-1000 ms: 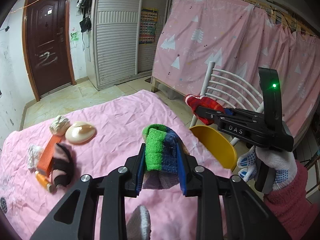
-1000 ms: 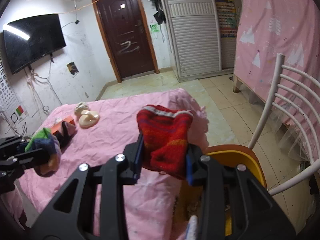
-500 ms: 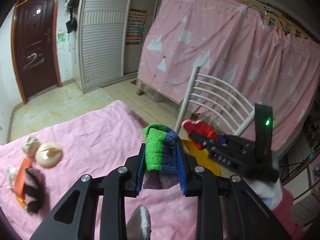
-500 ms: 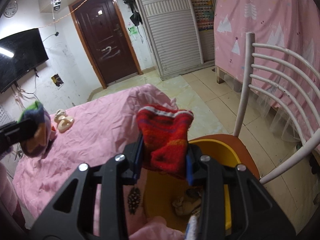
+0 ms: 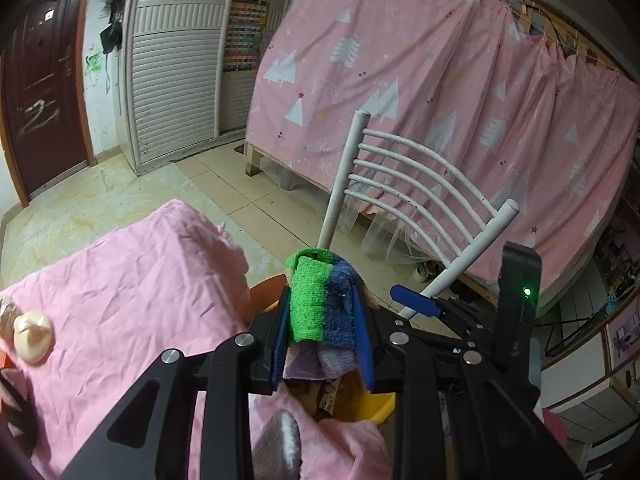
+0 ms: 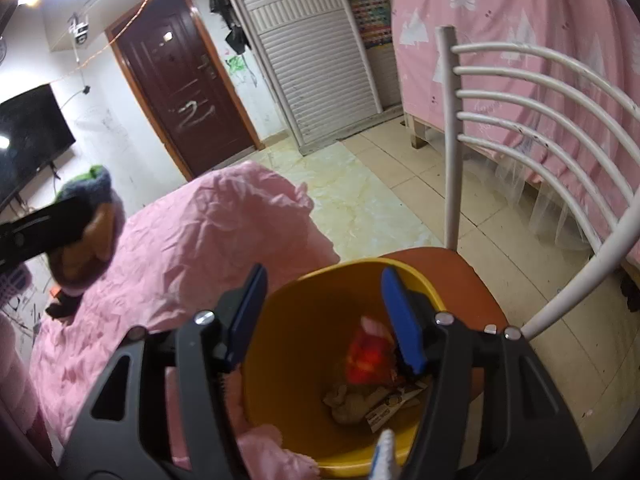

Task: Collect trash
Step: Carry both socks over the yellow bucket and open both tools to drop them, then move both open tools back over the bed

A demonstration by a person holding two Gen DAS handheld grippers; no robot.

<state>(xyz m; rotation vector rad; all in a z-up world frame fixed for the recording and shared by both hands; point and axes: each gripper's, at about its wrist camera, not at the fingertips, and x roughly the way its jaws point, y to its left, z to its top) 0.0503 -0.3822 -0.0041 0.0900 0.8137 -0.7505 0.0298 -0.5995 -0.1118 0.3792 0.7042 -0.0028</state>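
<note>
My left gripper (image 5: 322, 336) is shut on a green, blue and purple knitted sock (image 5: 320, 308), held above the near rim of the yellow bin (image 5: 360, 406). My right gripper (image 6: 324, 320) is open and empty over the yellow bin (image 6: 280, 344). A red knitted sock (image 6: 366, 356) is blurred inside the bin, above paper scraps and wrappers (image 6: 372, 400). The left gripper with its sock also shows at the left of the right wrist view (image 6: 80, 216). The right gripper shows in the left wrist view (image 5: 416, 304).
The bin stands on the orange seat (image 6: 460, 280) of a white metal chair (image 5: 420, 196) beside the pink-covered table (image 5: 112, 280). A cream shell-like object (image 5: 32, 336) lies at the table's left. A pink curtain (image 5: 440, 100) hangs behind the chair.
My right gripper has opened and the red sock has dropped into the bin. My left gripper has moved right, bringing its sock over the bin.
</note>
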